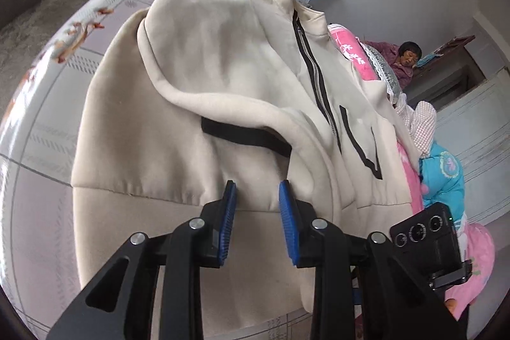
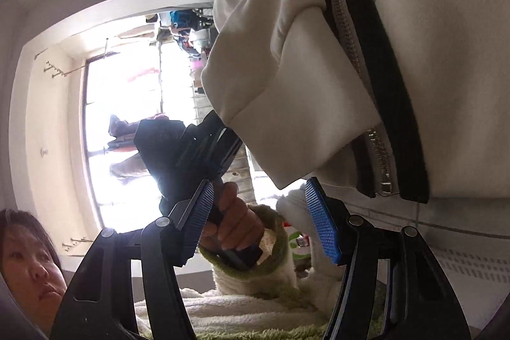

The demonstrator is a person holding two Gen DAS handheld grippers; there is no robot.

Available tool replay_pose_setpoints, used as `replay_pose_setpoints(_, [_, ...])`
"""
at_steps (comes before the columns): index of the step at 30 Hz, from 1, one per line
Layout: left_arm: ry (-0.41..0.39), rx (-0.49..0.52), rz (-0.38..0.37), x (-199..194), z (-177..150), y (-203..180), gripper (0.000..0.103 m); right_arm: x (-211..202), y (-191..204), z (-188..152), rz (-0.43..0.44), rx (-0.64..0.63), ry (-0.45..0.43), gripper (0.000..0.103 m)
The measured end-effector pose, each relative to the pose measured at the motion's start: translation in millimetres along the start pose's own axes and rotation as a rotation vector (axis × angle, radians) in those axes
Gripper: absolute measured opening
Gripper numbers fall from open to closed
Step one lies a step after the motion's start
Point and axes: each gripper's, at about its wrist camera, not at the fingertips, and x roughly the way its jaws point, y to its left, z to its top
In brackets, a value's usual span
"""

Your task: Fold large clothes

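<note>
The cream zip jacket [image 1: 191, 69] is lying spread on the patterned bed sheet [image 1: 41, 148]. Its black-edged zipper [image 1: 315, 78] is running lengthwise away from the left gripper [image 1: 257, 196], so the garment's long axis is being followed by that zipper line. The left gripper is being held narrowly parted at the hem, to the left of the zipper's lower end. Hem fabric appears to be pinched between its blue pads, though the contact itself is being partly hidden. The right gripper [image 2: 259, 184] is being held wide apart with nothing between its pads. In its view the zipper's bottom stop is hanging just above its right pad. The right gripper is judged the nearer one to the zipper's end, so the next grasp is probably being set up there.
</note>
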Motion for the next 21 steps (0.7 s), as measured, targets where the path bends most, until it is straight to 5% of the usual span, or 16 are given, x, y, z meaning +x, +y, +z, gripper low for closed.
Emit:
replay_pose_setpoints(7, [0.056,-0.048,-0.137,-7.6,-9.5,0.1,0.027,7.7,-2.7,13.0,0.034,0.059,-0.042,0.057])
replay_pose_setpoints(9, [0.052,-0.053,-0.155,-13.3,-11.0,-0.3,0.027,2.6,0.4,13.5,0.025,0.054,-0.059,0.021])
replay_pose_setpoints(12, [0.041,-0.034,-0.164,-23.7,-11.9,-4.6,0.027,-8.5,18.4,14.1,-0.010,-0.016,-0.110,0.008])
replay_pose_setpoints(16, [0.018,0.032,-0.130,-31.8,-13.4,-18.0,0.027,-35.4,72.2,13.9,-0.209,-0.272,-0.245,0.006])
replay_pose_setpoints(21, [0.011,0.064,-0.126,-30.9,-14.2,-30.7,0.027,-38.5,115.7,-0.9,-0.617,-0.554,-0.375,0.006])
